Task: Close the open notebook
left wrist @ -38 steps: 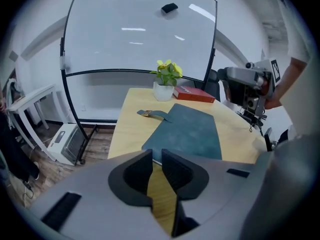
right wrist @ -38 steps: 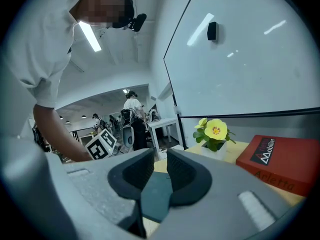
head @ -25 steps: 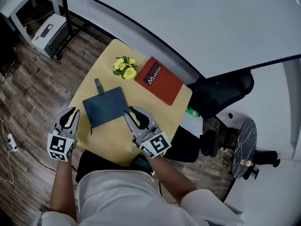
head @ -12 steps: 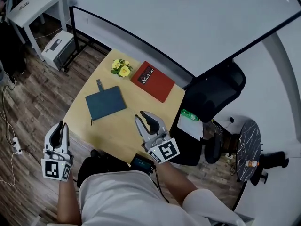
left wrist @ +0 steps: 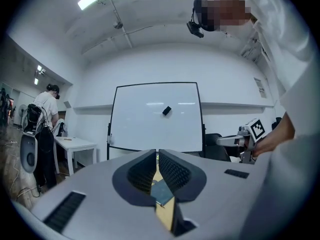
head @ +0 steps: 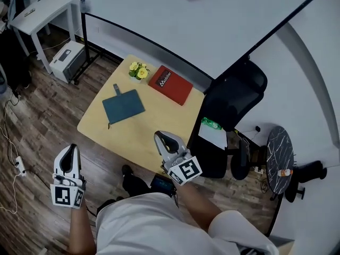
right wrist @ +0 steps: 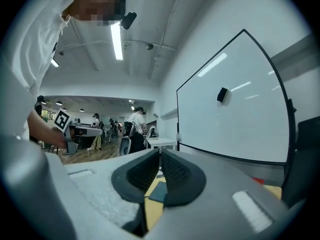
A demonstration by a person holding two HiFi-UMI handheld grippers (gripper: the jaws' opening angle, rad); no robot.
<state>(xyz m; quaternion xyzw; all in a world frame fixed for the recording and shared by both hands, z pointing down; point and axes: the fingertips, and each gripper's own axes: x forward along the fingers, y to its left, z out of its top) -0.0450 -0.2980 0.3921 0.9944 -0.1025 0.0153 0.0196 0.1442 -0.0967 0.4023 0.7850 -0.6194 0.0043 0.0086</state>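
Note:
The dark blue notebook (head: 123, 106) lies closed and flat on the light wooden table (head: 154, 121), its strap tab pointing to the far side. Both grippers are held well back from it, off the table's near edge. My left gripper (head: 68, 153) hangs over the floor at the left, jaws closing to shut with nothing between them. My right gripper (head: 162, 138) is by the table's near edge, also shut and empty. Past the left gripper's (left wrist: 157, 158) closed pads, the notebook (left wrist: 162, 192) shows small and far off. It shows the same way (right wrist: 158, 191) below the right gripper's (right wrist: 160, 156) pads.
A red book (head: 171, 85) and a small pot of yellow flowers (head: 138, 70) sit at the table's far side. A whiteboard (head: 202, 20) stands behind, a black office chair (head: 234, 97) at the right, a printer (head: 66, 58) and white side table (head: 40, 9) at the left. Other people stand across the room.
Both grippers have drawn back from the notebook and off the table toward me, and their jaws have closed. The table now looks smaller and farther away.

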